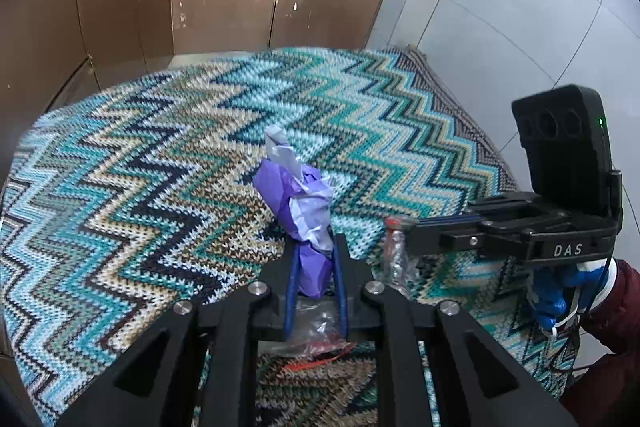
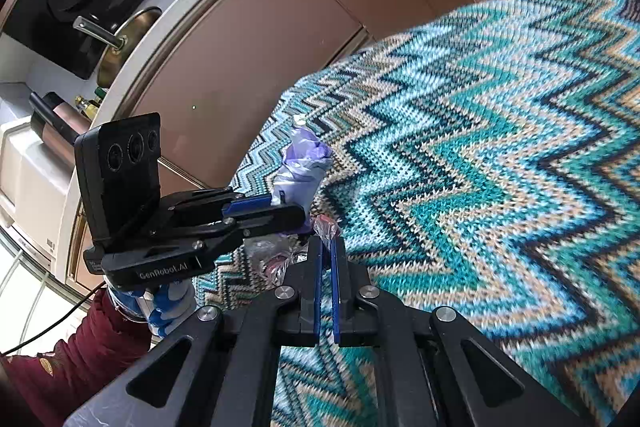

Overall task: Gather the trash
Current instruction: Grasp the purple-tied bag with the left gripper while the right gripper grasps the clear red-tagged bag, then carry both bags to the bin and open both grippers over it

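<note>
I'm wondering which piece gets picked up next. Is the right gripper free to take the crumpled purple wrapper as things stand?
Probably not. The right gripper is already shut on a clear plastic wrapper with red print, and the left gripper is clamped on the crumpled purple wrapper.

Left gripper, lower centre, jaws clamped on purple wrapper; right gripper, lower centre, jaws nearly together, pinching clear wrapper; blue-gloved hands beneath.
</note>
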Action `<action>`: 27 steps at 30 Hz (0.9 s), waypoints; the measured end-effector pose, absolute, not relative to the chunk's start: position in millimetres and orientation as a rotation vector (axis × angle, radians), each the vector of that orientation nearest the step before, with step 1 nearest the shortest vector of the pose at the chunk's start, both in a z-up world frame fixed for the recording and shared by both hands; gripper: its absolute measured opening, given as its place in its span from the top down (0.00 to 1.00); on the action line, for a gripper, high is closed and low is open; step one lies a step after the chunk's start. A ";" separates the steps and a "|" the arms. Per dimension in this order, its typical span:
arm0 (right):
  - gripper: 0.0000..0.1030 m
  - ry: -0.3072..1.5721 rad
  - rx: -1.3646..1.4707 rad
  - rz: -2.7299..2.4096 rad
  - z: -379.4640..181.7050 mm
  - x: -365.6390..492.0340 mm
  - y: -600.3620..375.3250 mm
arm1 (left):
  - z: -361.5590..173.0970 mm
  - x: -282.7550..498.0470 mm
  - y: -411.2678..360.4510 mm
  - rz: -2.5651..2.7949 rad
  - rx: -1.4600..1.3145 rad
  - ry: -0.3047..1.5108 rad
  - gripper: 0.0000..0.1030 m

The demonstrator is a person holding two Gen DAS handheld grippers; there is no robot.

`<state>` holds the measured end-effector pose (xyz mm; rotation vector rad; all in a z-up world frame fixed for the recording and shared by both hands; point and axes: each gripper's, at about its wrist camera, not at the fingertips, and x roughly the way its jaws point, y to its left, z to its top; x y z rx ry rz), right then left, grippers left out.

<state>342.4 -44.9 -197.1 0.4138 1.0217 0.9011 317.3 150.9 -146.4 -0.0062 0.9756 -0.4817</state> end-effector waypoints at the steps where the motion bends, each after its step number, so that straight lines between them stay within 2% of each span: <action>1: 0.96 1.015 0.411 0.899 -193.6 339.2 -49.0 | -140.1 313.5 152.0 -0.479 -0.008 0.965 0.86; 12: 0.96 0.884 0.381 0.862 -127.1 271.6 -94.4 | -69.1 248.1 137.1 -0.450 0.014 0.829 0.86; 27: 0.96 0.684 0.331 0.720 -46.0 151.4 -164.2 | -10.6 142.1 83.8 -0.340 0.050 0.620 0.86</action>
